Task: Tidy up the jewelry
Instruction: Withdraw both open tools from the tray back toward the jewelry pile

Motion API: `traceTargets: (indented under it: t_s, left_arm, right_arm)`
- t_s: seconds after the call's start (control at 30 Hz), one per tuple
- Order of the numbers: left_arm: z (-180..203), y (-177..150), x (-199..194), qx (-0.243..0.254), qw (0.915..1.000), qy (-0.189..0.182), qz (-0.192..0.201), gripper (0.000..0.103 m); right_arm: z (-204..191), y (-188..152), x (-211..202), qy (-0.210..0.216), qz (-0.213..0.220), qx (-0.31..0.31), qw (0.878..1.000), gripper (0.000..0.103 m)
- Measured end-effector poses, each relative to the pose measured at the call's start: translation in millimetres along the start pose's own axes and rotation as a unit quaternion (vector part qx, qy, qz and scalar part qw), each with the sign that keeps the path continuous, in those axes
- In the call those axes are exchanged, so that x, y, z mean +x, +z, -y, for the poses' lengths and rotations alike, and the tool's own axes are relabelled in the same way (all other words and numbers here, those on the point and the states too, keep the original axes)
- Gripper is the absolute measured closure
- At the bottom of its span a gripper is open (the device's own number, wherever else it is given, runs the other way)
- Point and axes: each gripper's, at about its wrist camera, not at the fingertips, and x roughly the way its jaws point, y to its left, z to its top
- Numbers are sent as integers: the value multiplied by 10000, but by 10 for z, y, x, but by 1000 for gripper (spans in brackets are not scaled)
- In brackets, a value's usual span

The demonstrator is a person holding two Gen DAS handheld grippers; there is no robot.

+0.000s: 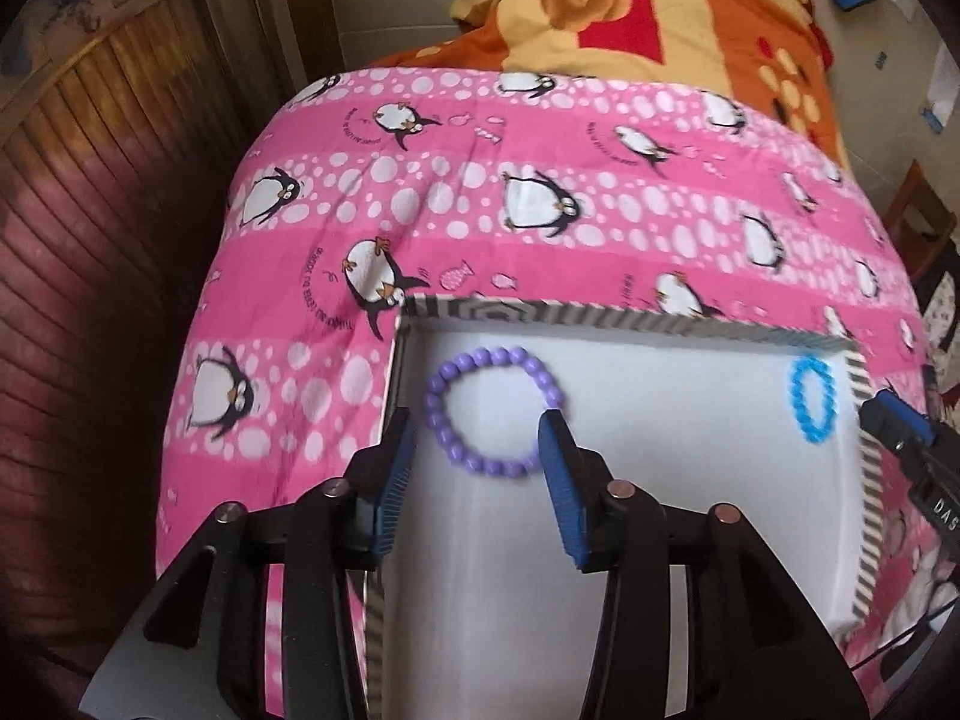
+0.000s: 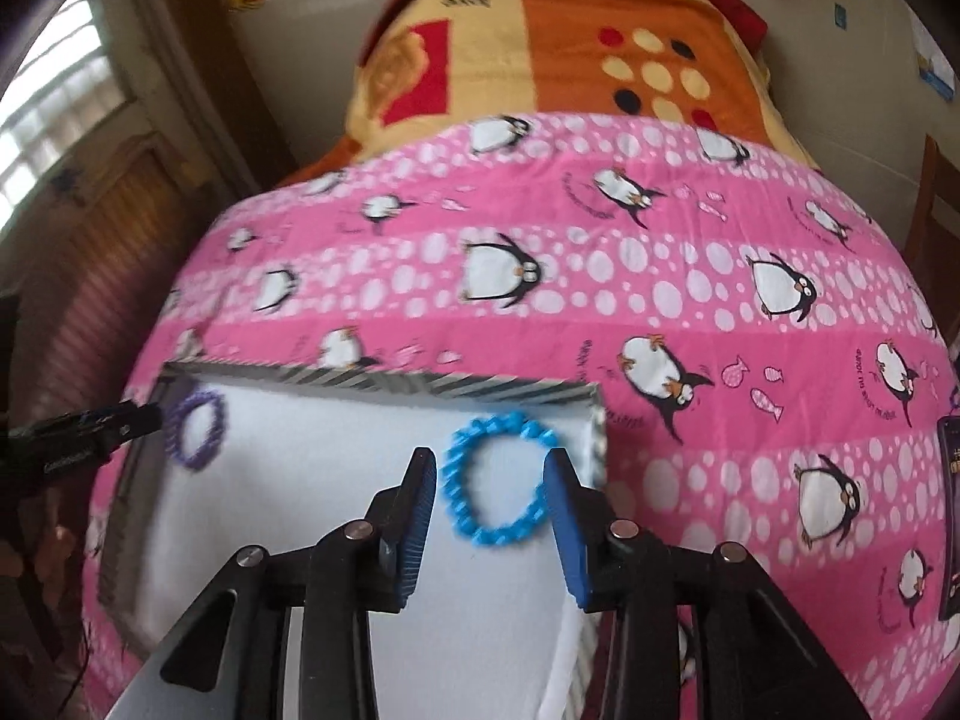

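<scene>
Purple bead bracelet [image 1: 486, 411] and blue bracelet [image 2: 495, 480] both lying inside striped-rim tray [image 1: 600, 309]. Left gripper [image 1: 480, 438] and right gripper [image 2: 489, 474] hovering, jaws apart, gripping nothing. Sorting looking nearly finished.

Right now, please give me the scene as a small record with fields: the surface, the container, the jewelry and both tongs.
surface: pink penguin bedspread
container: shallow white tray with striped rim, on the bedspread
jewelry 1: purple bead bracelet, lying in the tray's left part
jewelry 2: blue bead bracelet, lying by the tray's right wall
left tongs: open, around the purple bracelet
right tongs: open, around the blue bracelet
</scene>
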Motion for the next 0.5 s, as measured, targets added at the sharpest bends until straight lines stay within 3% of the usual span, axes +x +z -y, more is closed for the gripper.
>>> traceTargets:
  t_s: [0.13,0.27,0.5]
  left_arm:
    - [89,-228,-252,195,9997,66,117,59]
    - [117,-505,-298,219,9997,50,-27,58]
    - [72,-962,-81,202,9971,324,-666,58]
  right_arm:
    - [-44,-216,-259,259,55,106,9996,61]
    - [-120,-458,-361,191,-90,-48,9998,60]
    - [-208,-756,-184,215,-556,-155,9981,60]
